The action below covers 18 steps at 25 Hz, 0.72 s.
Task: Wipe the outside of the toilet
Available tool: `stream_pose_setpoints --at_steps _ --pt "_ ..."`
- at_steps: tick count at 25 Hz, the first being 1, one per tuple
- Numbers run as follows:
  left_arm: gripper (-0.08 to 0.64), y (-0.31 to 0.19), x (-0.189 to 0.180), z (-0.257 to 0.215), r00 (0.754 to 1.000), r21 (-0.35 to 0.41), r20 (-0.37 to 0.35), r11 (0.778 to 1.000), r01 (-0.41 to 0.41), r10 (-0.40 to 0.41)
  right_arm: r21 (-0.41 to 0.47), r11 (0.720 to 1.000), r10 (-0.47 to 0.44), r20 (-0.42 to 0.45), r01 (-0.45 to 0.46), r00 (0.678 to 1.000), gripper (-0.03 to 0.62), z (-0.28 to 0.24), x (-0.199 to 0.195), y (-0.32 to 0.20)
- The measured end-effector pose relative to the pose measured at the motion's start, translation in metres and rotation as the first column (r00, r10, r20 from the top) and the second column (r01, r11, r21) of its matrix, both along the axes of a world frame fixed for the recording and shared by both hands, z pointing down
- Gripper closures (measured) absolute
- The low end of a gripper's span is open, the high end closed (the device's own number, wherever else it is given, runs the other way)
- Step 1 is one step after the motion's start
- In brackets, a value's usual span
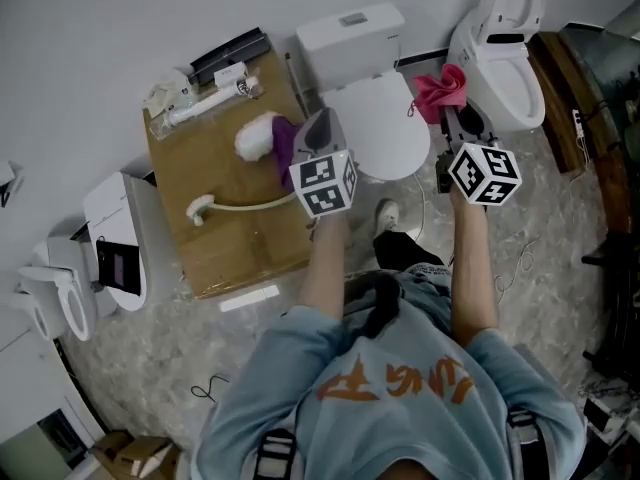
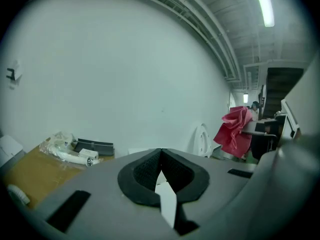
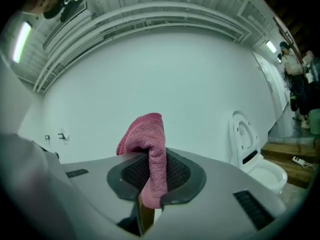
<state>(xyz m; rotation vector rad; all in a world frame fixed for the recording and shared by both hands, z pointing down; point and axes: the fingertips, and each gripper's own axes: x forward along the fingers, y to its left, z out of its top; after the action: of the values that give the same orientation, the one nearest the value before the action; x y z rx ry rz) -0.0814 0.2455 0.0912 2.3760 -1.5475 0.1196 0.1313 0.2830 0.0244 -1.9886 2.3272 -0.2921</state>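
The white toilet (image 1: pixel 375 118) with its lid down and its tank (image 1: pixel 350 38) stands against the wall ahead of me. My right gripper (image 1: pixel 450 108) hovers at the bowl's right side, shut on a pink cloth (image 1: pixel 442 90) that bunches above the jaws. In the right gripper view the cloth (image 3: pixel 150 149) hangs pinched between the pads of that gripper (image 3: pixel 150 156). My left gripper (image 1: pixel 322 120) sits over the bowl's left edge, shut with nothing in it. The left gripper view shows its black pads (image 2: pixel 142 171) meeting at the tips and the pink cloth (image 2: pixel 234 131) off to the right.
A second toilet (image 1: pixel 505 58) with a raised lid stands to the right, beside a wooden step (image 1: pixel 555 98). A cardboard box (image 1: pixel 220 218) on the left carries a white hose (image 1: pixel 240 206), a purple cloth (image 1: pixel 285 143) and bagged parts (image 1: pixel 205 98). More toilet seats (image 1: pixel 120 238) lie at far left.
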Motion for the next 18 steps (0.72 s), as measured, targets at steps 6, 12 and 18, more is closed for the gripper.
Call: stream_pose_setpoints --at_steps 6,12,18 --pt "0.534 -0.050 0.014 -0.008 0.991 -0.001 0.047 0.992 0.125 -0.125 -0.032 0.988 -0.152 0.060 0.154 0.987 0.523 0.014 0.008 -0.078" --pt "0.535 -0.075 0.017 -0.023 0.982 0.033 0.058 0.983 0.181 -0.182 -0.031 0.968 -0.244 0.092 0.247 0.966 0.523 0.012 0.006 -0.122" --pt "0.535 -0.085 0.020 -0.029 0.976 0.053 0.088 0.979 0.197 -0.201 -0.009 0.955 -0.292 0.128 0.296 0.948 0.523 0.011 0.004 -0.143"
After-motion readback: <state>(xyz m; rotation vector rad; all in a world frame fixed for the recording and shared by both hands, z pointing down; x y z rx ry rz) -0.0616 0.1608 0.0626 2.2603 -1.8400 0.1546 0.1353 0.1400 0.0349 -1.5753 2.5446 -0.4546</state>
